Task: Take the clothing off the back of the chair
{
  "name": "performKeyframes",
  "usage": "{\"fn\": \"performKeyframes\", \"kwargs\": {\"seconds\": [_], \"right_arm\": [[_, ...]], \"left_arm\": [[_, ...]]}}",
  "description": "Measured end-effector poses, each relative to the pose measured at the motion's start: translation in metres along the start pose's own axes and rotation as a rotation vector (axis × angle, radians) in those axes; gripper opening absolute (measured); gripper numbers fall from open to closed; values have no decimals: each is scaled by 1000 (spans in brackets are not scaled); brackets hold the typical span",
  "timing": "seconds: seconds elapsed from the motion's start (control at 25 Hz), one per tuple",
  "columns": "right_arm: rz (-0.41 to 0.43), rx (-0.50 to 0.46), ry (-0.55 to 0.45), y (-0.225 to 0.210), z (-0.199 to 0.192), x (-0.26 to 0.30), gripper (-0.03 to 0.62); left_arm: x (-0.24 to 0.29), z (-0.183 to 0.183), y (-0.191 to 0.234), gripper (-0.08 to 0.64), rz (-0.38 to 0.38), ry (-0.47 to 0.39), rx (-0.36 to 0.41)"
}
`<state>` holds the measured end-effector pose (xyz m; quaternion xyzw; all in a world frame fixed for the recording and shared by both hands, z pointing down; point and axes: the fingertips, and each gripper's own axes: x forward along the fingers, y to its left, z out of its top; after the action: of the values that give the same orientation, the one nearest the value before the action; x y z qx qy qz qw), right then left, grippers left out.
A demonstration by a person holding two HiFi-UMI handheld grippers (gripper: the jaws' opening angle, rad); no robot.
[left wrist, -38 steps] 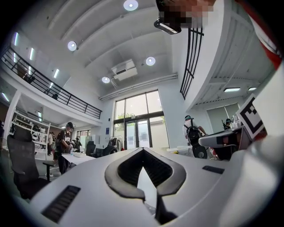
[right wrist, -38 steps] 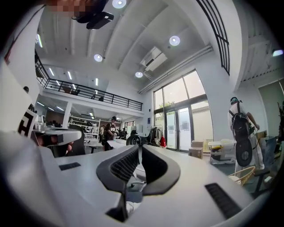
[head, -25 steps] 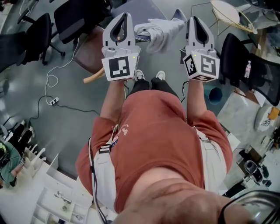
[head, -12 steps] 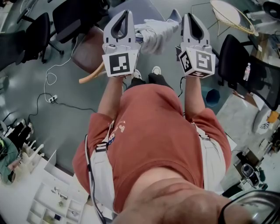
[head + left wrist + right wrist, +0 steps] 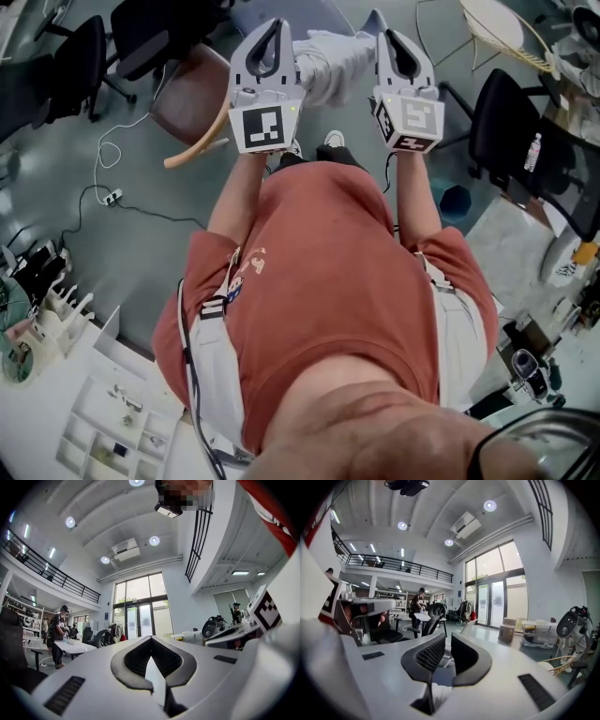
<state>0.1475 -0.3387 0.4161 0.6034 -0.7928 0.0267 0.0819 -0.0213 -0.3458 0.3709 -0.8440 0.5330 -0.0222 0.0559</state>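
Observation:
A white piece of clothing (image 5: pixel 328 70) hangs bunched between my two grippers, above the floor and beyond the person's shoes. My left gripper (image 5: pixel 270 33) is shut with a sliver of the white cloth (image 5: pixel 154 679) pinched in its jaws. My right gripper (image 5: pixel 394 42) is also shut, and pale fabric (image 5: pixel 443 679) shows in its narrow gap. Left of the left gripper stands a chair with a brown seat (image 5: pixel 192 94) and a curved wooden arm (image 5: pixel 202 145). Its back is hidden behind the grippers.
Black office chairs stand at the upper left (image 5: pixel 84 47) and at the right (image 5: pixel 511 122). A white cable (image 5: pixel 103 173) lies on the grey floor. A white table with trays (image 5: pixel 94 422) sits at the lower left, and a blue bin (image 5: pixel 459 202) is near the right elbow.
Both grippers have moved lower and closer together, the right one shifting left. The white clothing went with them and bunched up tighter between the tips.

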Motion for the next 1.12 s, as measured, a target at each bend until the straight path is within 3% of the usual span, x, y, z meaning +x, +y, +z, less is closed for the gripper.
{"fn": "performKeyframes", "kwargs": {"seconds": [0.2, 0.36, 0.56, 0.68, 0.8, 1.12], "right_arm": [[102, -65, 149, 11, -62, 12, 156], [188, -61, 281, 22, -105, 20, 248], [282, -68, 413, 28, -145, 31, 312], [387, -118, 525, 33, -172, 32, 356], [434, -221, 623, 36, -196, 36, 383], [460, -366, 761, 34, -234, 51, 403]], "left_arm": [[3, -19, -14, 14, -23, 31, -11], [3, -35, -17, 14, -20, 70, -17], [5, -41, -13, 14, -3, 47, -10], [5, -46, -14, 14, 0, 65, -12], [7, -47, -11, 14, 15, 23, -16], [7, -58, -11, 14, 28, 55, -17]]}}
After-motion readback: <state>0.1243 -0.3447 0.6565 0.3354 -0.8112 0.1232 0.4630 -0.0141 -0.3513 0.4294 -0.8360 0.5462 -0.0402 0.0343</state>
